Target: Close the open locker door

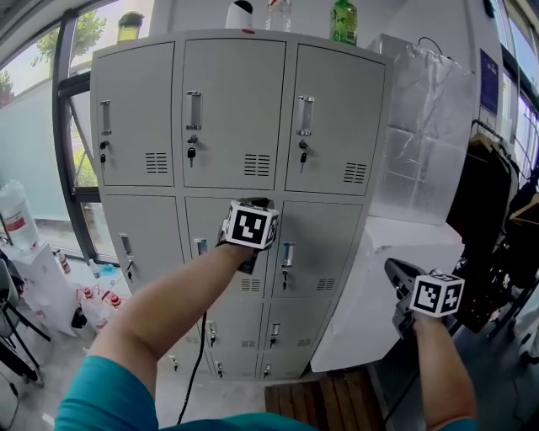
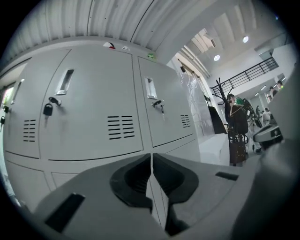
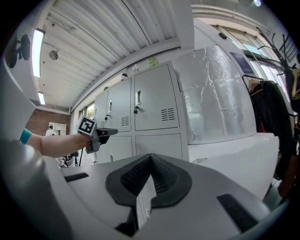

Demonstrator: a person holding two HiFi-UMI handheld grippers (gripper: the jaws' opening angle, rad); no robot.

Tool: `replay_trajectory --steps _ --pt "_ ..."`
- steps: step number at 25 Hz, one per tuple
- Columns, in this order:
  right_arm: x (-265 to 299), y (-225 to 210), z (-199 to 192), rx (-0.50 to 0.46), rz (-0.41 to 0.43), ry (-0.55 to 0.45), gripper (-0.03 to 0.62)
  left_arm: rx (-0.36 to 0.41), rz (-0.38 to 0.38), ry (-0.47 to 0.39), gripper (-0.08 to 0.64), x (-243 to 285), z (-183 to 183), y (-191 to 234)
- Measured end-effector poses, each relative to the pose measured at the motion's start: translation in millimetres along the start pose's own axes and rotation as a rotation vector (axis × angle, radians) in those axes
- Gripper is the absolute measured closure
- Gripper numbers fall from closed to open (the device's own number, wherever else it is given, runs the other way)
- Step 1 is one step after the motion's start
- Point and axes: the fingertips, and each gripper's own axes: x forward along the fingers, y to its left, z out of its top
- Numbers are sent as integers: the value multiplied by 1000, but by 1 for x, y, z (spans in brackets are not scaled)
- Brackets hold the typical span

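Nearest the head camera, reaches forward with a teal sleeve (image 1: 101,391) and a bare left forearm (image 1: 168,311), plus a bare right forearm (image 1: 440,370) at the lower right. Holds the left gripper (image 1: 253,226) about level, up before the middle door of the second row (image 1: 206,217) of the grey locker (image 1: 236,109); cannot tell from any view whether touching it. Shows, in the left gripper view, the left gripper (image 2: 152,161) with its jaws closed to a hairline slit and nothing between them. Carries the right gripper (image 1: 396,271) lower and off to the right, in front of a low white cabinet (image 1: 404,240) and well apart from the locker. Shows, in the right gripper view, the right gripper (image 3: 150,161) with its jaws meeting at the tips and gripping nothing. Presents, further on, three columns of doors, each one in view flush with the locker's front, the second-row middle one included as far as seen round the gripper. Hangs keys (image 1: 191,153) from the top-row locks. Rests on a floor with a wooden pallet (image 1: 337,404) just before the base. Bears a green bottle (image 1: 343,21) on top. Adjoins, to the right, a tall plastic-wrapped unit (image 1: 421,126), with a coat rack (image 1: 493,194) of dark clothes furthest right.
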Motion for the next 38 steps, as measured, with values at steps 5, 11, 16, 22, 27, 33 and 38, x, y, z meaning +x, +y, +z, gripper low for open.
replay_trajectory --steps 5,11,16,22,27,33,38 --pt "37 52 -1 -8 39 3 601 -32 -2 6 545 -63 -33 67" --pt "92 128 -6 -22 97 5 601 -65 53 37 546 -139 -85 175" --pt "131 182 -11 -40 143 16 601 -110 100 48 546 -195 -122 249" --pt "162 222 -10 -56 185 14 601 -172 111 26 555 -246 -152 294" --pt "174 242 -9 -60 211 5 601 -174 106 31 555 -265 -168 308" --pt "180 254 -11 -63 216 9 601 -184 60 5 555 -265 -154 306" --pt "179 255 -14 -61 220 12 601 -173 52 14 555 -261 -147 302"
